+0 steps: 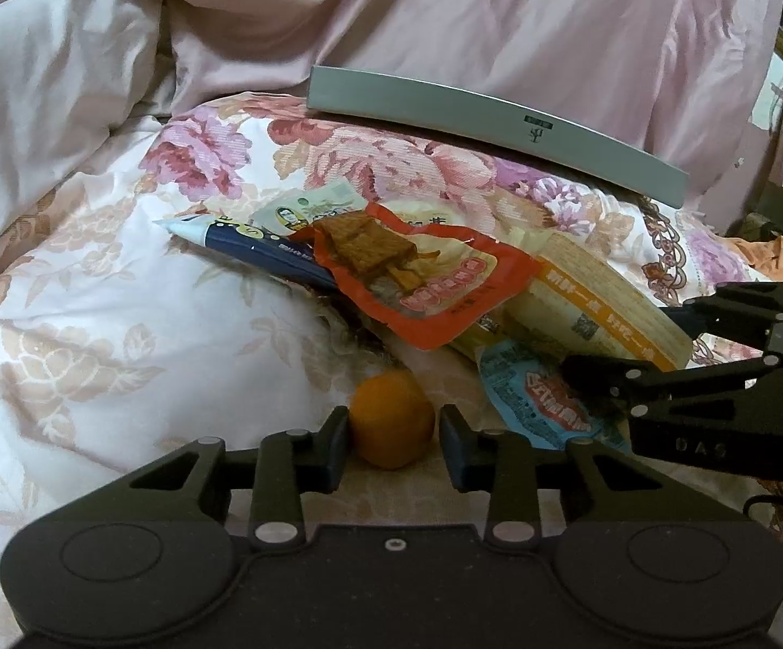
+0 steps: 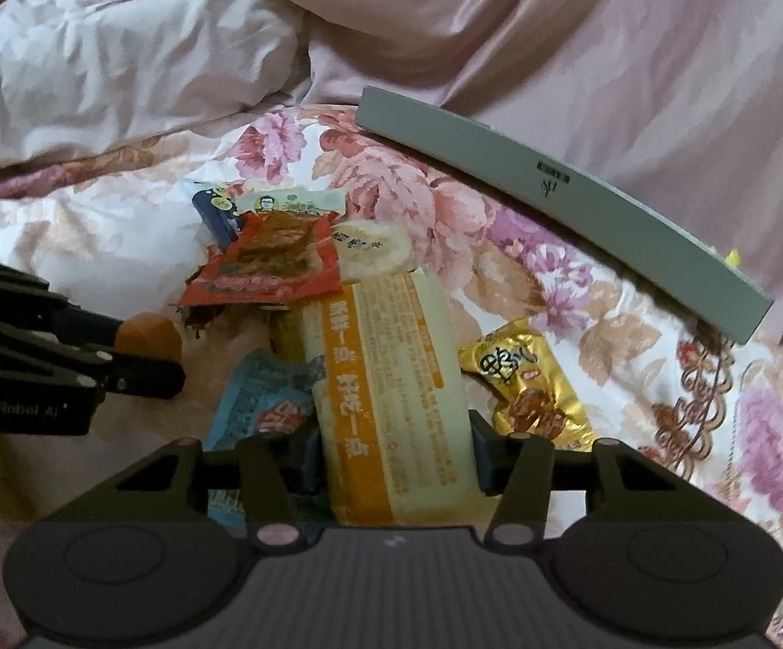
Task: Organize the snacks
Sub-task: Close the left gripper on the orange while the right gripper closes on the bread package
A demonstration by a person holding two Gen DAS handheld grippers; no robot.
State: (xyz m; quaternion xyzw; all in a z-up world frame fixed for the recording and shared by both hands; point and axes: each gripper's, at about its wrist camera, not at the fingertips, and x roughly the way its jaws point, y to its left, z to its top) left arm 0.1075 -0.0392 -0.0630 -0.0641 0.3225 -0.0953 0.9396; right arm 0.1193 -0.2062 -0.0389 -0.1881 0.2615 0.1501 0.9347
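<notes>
Partly hidden, blue packet (image 2: 253,400) lies under orange-striped packet (image 2: 391,395).

Both cams sit low over the bed, facing the pink duvet (image 1: 499,16). Left one's close on the small orange fruit (image 1: 391,419), right one nearer the snack pile (image 2: 337,292); both catch the grey box (image 1: 488,130).
</notes>
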